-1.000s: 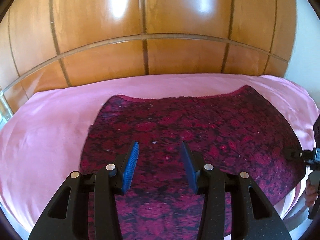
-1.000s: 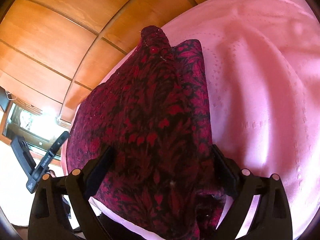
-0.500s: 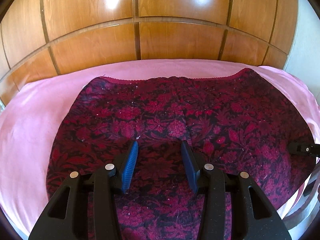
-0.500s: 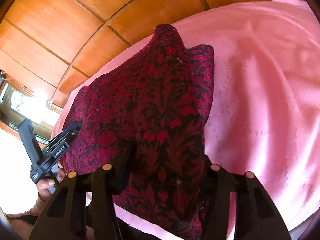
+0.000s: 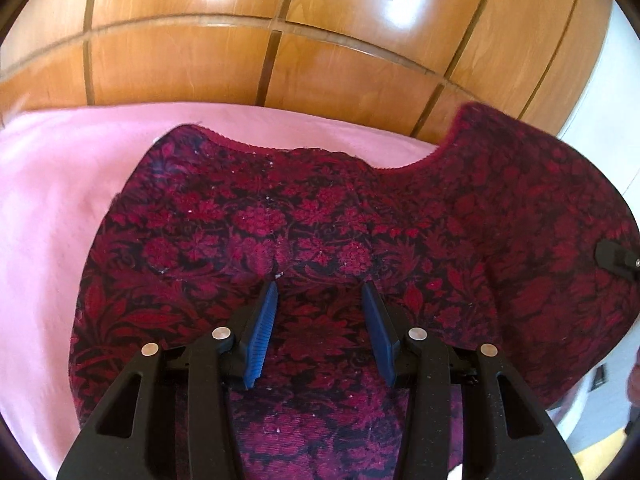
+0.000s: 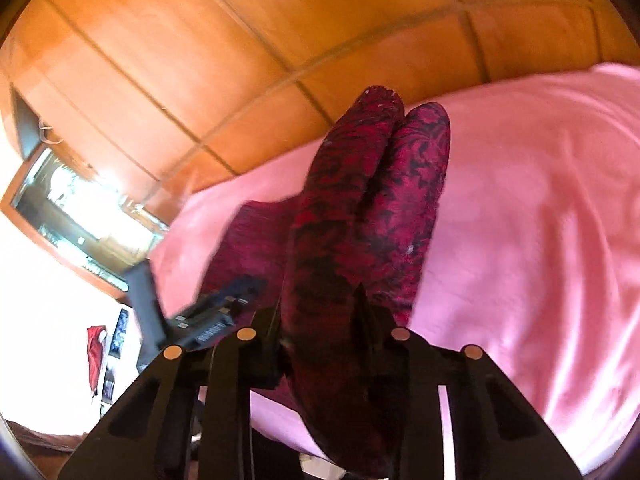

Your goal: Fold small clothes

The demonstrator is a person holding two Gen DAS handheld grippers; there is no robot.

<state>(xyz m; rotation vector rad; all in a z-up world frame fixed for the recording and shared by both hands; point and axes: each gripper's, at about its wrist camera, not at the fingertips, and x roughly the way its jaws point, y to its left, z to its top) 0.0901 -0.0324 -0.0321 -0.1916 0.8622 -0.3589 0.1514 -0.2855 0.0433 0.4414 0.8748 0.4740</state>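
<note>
R tongs (image 6: 316,312) pinch floral garment (image 5: 320,232) (woven) – bunched.

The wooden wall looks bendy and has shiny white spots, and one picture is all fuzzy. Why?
Left wrist view: the fisheye lens curves the glossy orange wooden panel wall, and light glares off it. Right wrist view: the dark red flowered garment and the left tongs are smeared by motion blur; the window is overexposed.

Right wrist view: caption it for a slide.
Right gripper pinches and lifts the red floral garment off the pink sheet.
</note>
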